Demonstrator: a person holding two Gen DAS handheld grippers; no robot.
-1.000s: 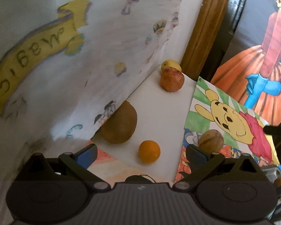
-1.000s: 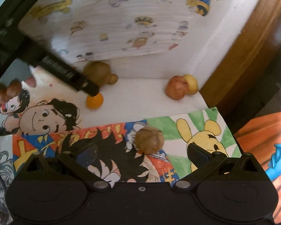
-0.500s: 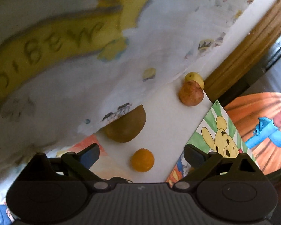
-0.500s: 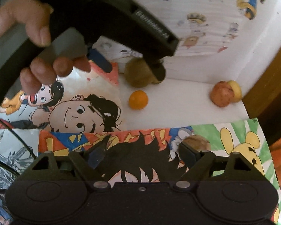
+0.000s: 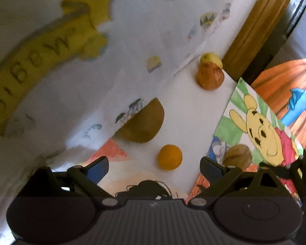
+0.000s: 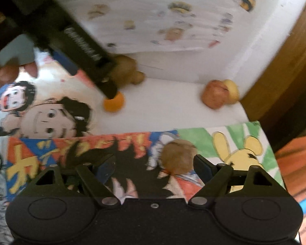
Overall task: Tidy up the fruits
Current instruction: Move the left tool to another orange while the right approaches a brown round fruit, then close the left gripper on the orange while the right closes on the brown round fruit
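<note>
A small orange (image 5: 169, 157) (image 6: 113, 102) lies on the white surface, just ahead of my open left gripper (image 5: 154, 166). A brown kiwi-like fruit (image 5: 142, 122) (image 6: 125, 72) sits beyond it, half under a hanging printed sheet. A reddish apple (image 5: 210, 76) (image 6: 214, 96) touches a yellow fruit (image 5: 211, 59) (image 6: 232, 90) in the far corner. A tan round fruit (image 6: 178, 155) (image 5: 237, 156) lies on the cartoon poster, between the fingers of my open right gripper (image 6: 154, 168), nearer the right finger. The left gripper's body (image 6: 71, 40) hangs over the orange in the right wrist view.
Cartoon posters (image 6: 51, 122) cover the surface, with a Winnie-the-Pooh drawing (image 5: 263, 128) at the right. A printed sheet (image 5: 51, 51) hangs along the back wall. A wooden frame (image 5: 253, 20) stands at the far right corner. An orange patterned cloth (image 5: 291, 94) lies beyond the edge.
The left gripper has swung right and come back over the orange. The right gripper has drawn forward, so the tan fruit now lies between its fingers.
</note>
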